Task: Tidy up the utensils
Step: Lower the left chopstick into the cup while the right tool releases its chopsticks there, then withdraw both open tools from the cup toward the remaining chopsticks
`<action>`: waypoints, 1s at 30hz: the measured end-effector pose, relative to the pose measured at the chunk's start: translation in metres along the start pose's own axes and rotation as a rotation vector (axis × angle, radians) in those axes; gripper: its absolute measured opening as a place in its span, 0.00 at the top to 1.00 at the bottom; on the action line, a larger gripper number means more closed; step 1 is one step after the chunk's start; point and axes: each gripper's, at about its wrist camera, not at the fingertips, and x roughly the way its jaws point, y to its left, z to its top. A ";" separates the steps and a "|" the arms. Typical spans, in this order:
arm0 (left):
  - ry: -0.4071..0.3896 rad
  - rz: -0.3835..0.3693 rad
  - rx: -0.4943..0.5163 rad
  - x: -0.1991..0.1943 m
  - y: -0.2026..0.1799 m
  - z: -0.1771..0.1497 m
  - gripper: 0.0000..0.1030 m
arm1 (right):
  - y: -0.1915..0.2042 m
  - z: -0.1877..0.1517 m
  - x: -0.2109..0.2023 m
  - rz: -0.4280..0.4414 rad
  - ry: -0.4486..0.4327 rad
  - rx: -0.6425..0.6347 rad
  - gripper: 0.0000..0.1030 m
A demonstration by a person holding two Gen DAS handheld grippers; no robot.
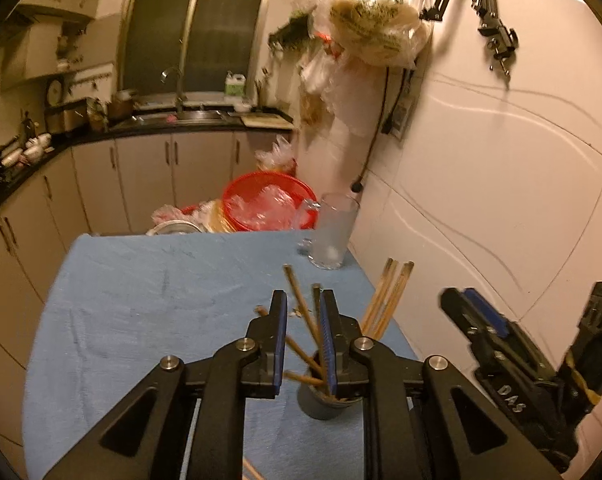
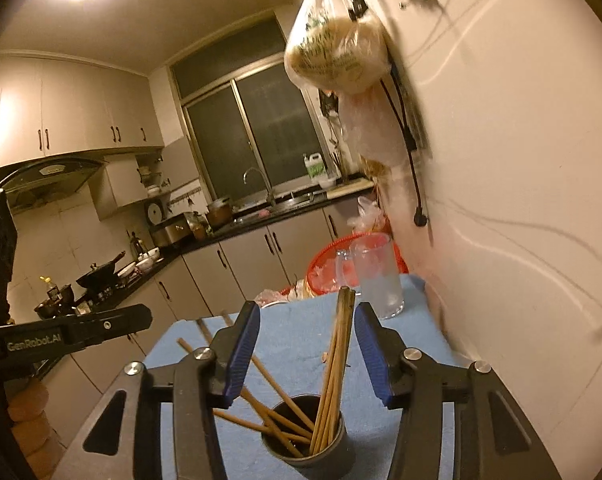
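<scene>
Wooden chopsticks partly hidden in cup, between parted jaws of both hand-held grippers, ungripped.

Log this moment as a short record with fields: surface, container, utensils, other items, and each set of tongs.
surface: table under a blue cloth
container: dark cup, upright on the cloth
utensils: wooden chopsticks standing in the cup, some upright, others leaning left
other items: clear glass mug at the far edge by the wall; red basin beyond the table
left tongs: narrow gap, chopsticks seen between the pads, no clear grip
right tongs: open, pads clear of the upright bundle between them
</scene>
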 end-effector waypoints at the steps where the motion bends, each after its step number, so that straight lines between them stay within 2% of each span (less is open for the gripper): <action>1: -0.014 0.018 0.004 -0.006 0.002 -0.002 0.84 | 0.002 -0.001 -0.007 0.001 -0.008 -0.003 0.49; 7: -0.059 0.106 -0.001 -0.032 0.022 -0.019 0.83 | 0.013 -0.014 -0.031 0.004 0.003 0.002 0.48; 12: -0.061 0.175 -0.005 -0.044 0.044 -0.037 0.83 | 0.021 -0.030 -0.039 0.007 0.037 -0.006 0.47; 17: -0.051 0.214 -0.028 -0.053 0.066 -0.052 0.83 | 0.033 -0.046 -0.043 0.030 0.086 -0.022 0.47; 18: -0.047 0.220 -0.032 -0.054 0.071 -0.056 0.82 | 0.036 -0.050 -0.044 0.038 0.095 -0.030 0.47; 21: -0.035 0.245 -0.043 -0.057 0.085 -0.068 0.70 | 0.047 -0.063 -0.045 0.069 0.135 -0.061 0.47; 25: 0.022 0.289 -0.079 -0.049 0.113 -0.099 0.70 | 0.062 -0.083 -0.042 0.125 0.219 -0.116 0.47; 30: 0.153 0.314 -0.141 -0.022 0.148 -0.145 0.70 | 0.088 -0.114 -0.024 0.170 0.365 -0.223 0.47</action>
